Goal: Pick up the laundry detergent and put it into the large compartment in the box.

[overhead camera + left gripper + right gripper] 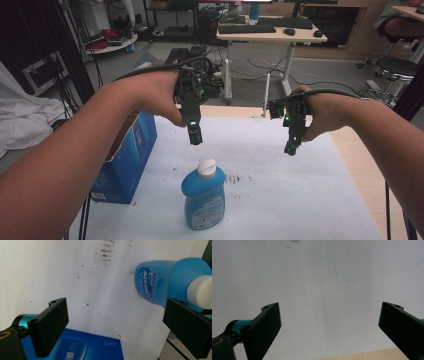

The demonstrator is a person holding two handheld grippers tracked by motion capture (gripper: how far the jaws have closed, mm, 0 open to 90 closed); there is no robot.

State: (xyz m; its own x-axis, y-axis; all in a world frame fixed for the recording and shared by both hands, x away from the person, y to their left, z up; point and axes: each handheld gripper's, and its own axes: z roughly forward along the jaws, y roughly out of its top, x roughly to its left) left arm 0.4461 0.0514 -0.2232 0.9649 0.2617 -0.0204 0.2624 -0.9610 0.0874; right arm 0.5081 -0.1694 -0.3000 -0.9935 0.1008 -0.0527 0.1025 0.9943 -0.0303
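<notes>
— Forearms come first for us, reaching in from the bottom of the high view; what is the biggest thing beyond them?

— We see the counter (350, 145), wooden at its edges and covered by a white sheet (280, 190) with dark smudges. Next in size, a blue carton (125, 160) lies at the sheet's left edge.

— And the bottle?

— We find the blue detergent bottle (203, 192) upright near the sheet's middle, white cap (206, 168) on, just right of the carton and apart from it.

— Now the tools?

— We see the left tool (195, 136) held above the sheet, beyond the bottle, touching nothing; its own view shows the jaws spread wide. The right tool (291, 148) hangs well to the right, over bare sheet, jaws likewise wide apart and empty.
</notes>
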